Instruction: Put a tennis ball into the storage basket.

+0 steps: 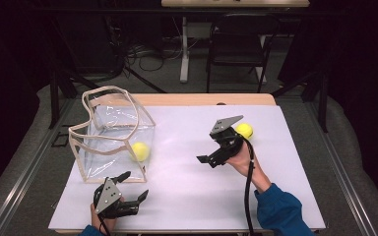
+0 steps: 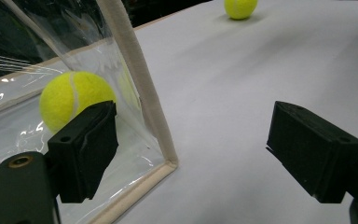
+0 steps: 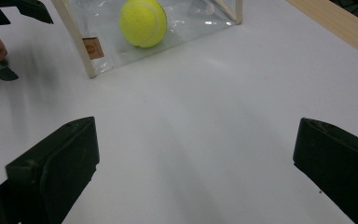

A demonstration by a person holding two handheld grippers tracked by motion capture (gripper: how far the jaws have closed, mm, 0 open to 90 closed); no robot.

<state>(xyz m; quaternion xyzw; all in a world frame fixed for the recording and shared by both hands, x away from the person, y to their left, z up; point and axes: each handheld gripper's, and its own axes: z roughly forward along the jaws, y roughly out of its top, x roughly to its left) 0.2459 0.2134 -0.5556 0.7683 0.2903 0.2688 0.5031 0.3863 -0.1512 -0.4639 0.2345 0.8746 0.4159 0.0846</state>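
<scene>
A clear plastic bag (image 1: 109, 129) with beige trim stands open on the left of the white table; a yellow tennis ball (image 1: 140, 151) lies inside at its near right corner. A second tennis ball (image 1: 245, 130) rests on the table right of centre. My left gripper (image 1: 134, 186) is open near the front edge, just off the bag's near corner; its own view shows the bag's trim (image 2: 140, 88) and the inside ball (image 2: 74, 95) between its jaws (image 2: 200, 149). My right gripper (image 1: 209, 146) is open mid-table, empty (image 3: 196, 168), facing the bag (image 3: 81, 44) with the second ball behind it.
The white table top (image 1: 187, 187) has bare room between the grippers. A wooden strip (image 1: 206, 100) runs along its far edge. A dark chair (image 1: 236, 44) and a table leg (image 1: 184, 49) stand on the floor beyond. The left gripper (image 3: 14, 42) shows at the right gripper view's upper left.
</scene>
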